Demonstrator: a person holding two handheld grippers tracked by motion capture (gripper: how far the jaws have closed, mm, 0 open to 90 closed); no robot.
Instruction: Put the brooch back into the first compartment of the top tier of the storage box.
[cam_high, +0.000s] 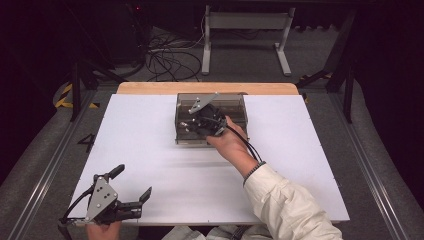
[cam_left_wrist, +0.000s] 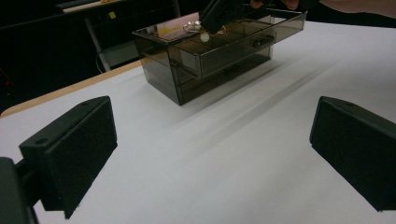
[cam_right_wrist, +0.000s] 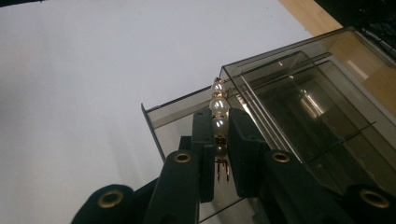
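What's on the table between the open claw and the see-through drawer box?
Nothing. In the left gripper view, bare white table runs from the left gripper to the drawer box.

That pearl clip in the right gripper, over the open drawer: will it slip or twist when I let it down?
The pearl hair clip is pinched across round, glossy beads, so it could well pivot or slide between the right gripper's jaws. It looks stiff, not floppy, and probably light. Dropped into the smoked plastic drawer box, it may skid on the smooth floor.
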